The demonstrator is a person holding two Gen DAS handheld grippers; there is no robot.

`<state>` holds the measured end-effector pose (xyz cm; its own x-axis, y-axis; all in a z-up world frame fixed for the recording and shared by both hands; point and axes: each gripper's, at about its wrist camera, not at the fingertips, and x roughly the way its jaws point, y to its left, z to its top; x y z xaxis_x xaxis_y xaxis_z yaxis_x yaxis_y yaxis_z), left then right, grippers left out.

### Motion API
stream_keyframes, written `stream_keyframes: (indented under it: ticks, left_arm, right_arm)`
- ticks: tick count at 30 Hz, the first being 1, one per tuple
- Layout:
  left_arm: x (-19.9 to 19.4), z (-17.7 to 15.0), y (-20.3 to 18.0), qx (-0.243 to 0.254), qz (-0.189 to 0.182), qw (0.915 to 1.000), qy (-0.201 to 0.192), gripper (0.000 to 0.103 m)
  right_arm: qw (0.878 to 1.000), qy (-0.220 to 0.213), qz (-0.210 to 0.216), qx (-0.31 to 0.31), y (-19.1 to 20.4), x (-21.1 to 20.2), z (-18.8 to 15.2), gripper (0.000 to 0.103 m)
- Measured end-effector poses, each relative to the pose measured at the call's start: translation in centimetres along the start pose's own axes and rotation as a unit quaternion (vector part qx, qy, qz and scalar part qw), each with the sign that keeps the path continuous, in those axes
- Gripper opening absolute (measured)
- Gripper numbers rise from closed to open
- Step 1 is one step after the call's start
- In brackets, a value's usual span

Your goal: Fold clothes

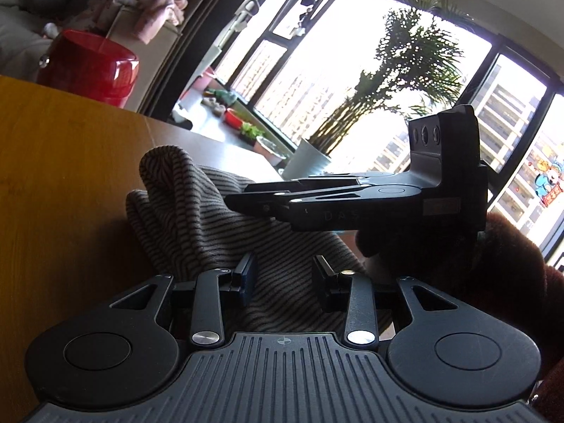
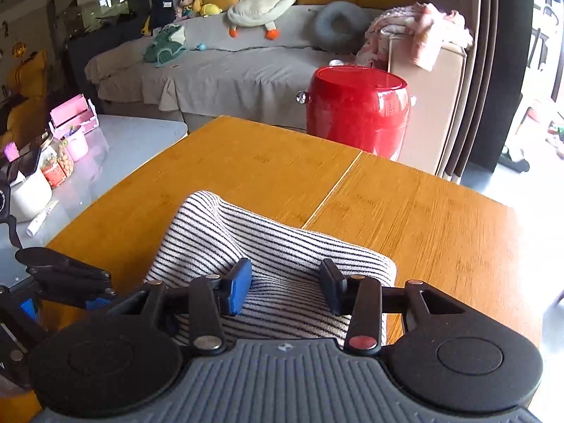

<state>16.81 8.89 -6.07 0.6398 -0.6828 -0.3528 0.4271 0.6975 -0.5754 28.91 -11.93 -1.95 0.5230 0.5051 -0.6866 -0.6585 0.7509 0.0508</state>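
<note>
In your left wrist view, one striped garment (image 1: 197, 211) lies bunched on the wooden table (image 1: 63, 162), its fabric pale with thin dark stripes and rising in a rounded hump at the far end. Your left gripper (image 1: 283, 275) sits low over the cloth with its two fingers apart; stripes show in the gap, and I cannot tell whether the pads press on them. Your right gripper (image 1: 246, 201) comes in from the right, seen side-on above the garment, held by a hand in a dark fuzzy sleeve (image 1: 511, 275). One red drum (image 1: 88, 67) stands beyond the table.

In your right wrist view, the same single garment (image 2: 246, 243) lies near the table's (image 2: 423, 218) close edge, white with narrow black stripes, one fold lifted into a ridge. Your right gripper (image 2: 286, 287) has its jaws parted over the cloth, not clamped. Your left gripper (image 2: 65, 275) shows at the left edge.
</note>
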Motion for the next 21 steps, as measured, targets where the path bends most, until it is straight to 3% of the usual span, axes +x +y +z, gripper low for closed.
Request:
stream_keyframes:
  ticks: [5, 9, 12, 17, 19, 21]
  left_arm:
    - [0.0, 0.0, 0.2, -0.002, -0.002, 1.0, -0.001, 0.039]
    - [0.1, 0.1, 0.2, 0.0, -0.004, 1.0, -0.001, 0.042]
    - [0.2, 0.0, 0.0, 0.006, -0.004, 1.0, -0.001, 0.044]
    - [0.3, 0.0, 0.0, 0.011, -0.002, 0.9999, -0.001, 0.045]
    - [0.3, 0.0, 0.0, 0.01, -0.003, 0.9999, -0.001, 0.045]
    - [0.2, 0.0, 0.1, 0.01, -0.002, 0.9999, -0.002, 0.045]
  right_arm:
    - [0.998, -0.034, 0.029, 0.039, -0.9, -3.0, 0.4, 0.043]
    - [0.994, -0.05, 0.014, 0.099, -3.0, -4.7, -0.9, 0.066]
    - [0.983, -0.039, 0.016, 0.18, -5.7, -3.8, -2.7, 0.069]
    - [0.954, -0.035, 0.091, 0.285, -8.3, -1.5, -5.2, 0.073]
    - [0.95, -0.034, 0.109, 0.291, -7.9, -0.8, -5.3, 0.076]
    - [0.956, -0.05, 0.108, 0.267, -7.1, -1.5, -4.8, 0.072]
